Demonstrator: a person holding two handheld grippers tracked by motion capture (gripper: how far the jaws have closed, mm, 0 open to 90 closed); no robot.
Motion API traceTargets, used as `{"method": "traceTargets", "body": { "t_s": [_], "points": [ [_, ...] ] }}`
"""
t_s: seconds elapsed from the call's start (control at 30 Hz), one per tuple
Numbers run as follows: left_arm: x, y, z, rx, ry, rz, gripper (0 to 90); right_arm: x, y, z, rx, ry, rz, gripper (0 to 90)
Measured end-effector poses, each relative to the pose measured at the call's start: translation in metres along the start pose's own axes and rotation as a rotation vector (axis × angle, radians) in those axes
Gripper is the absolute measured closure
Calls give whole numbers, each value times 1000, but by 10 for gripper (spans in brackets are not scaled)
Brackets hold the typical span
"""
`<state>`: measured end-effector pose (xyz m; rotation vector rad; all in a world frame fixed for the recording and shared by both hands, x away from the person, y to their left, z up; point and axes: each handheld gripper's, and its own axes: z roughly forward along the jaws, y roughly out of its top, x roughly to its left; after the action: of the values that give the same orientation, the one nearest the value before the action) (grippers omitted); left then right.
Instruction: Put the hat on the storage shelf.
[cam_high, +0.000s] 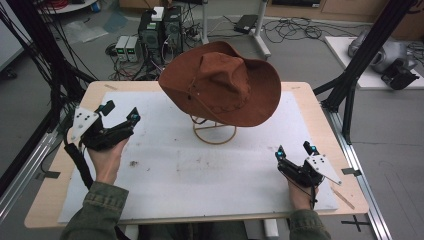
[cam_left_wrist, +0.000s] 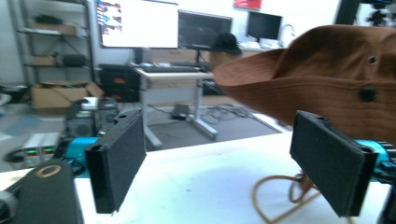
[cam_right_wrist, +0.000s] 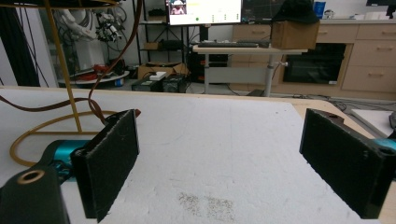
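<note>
A brown wide-brimmed hat (cam_high: 222, 82) sits tilted on a gold wire stand (cam_high: 215, 134) at the back middle of the white mat (cam_high: 200, 175). My left gripper (cam_high: 121, 111) is held at the mat's left edge, pointing toward the hat, jaws wide apart with nothing between them. In the left gripper view the gripper (cam_left_wrist: 224, 161) faces the hat's brim (cam_left_wrist: 327, 79) and the stand's ring (cam_left_wrist: 275, 198) just beyond the right jaw. My right gripper (cam_high: 295, 149) rests low at the front right, open and empty. In the right gripper view the gripper (cam_right_wrist: 233, 163) sees the stand (cam_right_wrist: 63, 70) and a brown chin cord (cam_right_wrist: 100, 109) at left.
The mat lies on a wooden table (cam_high: 325, 130). Black frame posts (cam_high: 367, 45) rise at the right and dark cables (cam_high: 45, 65) hang at the left. Computer boxes (cam_high: 160, 30) and loose cords lie on the floor behind the table.
</note>
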<state>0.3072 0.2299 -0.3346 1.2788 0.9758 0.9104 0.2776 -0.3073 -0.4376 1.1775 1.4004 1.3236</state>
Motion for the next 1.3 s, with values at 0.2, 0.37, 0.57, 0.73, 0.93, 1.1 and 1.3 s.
{"method": "traceTargets", "body": {
  "t_s": [0.2, 0.37, 0.57, 0.73, 0.93, 1.1, 1.3],
  "points": [
    [13, -19, -19, -26, 103, -28, 169, 0, 0, 0, 3, -1, 1, 111],
    [25, -32, -33, -11, 172, -27, 158, 1, 0, 0, 2, -6, -4, 111],
    [30, -41, -47, -21, 245, 0, 158, 2, -1, 1, 7, -2, -9, 111],
    [31, -51, -52, -20, 277, 7, 158, 0, -1, 0, 3, -8, -5, 111],
    [31, -63, -56, -3, 285, 36, 158, 0, -1, 0, 3, -9, -3, 111],
    [34, -76, -61, 22, 299, 29, 157, 0, -1, 0, 7, -7, -7, 111],
    [33, -78, -63, 27, 289, 29, 157, 0, -1, 1, 7, -9, -8, 111]
  ]
}}
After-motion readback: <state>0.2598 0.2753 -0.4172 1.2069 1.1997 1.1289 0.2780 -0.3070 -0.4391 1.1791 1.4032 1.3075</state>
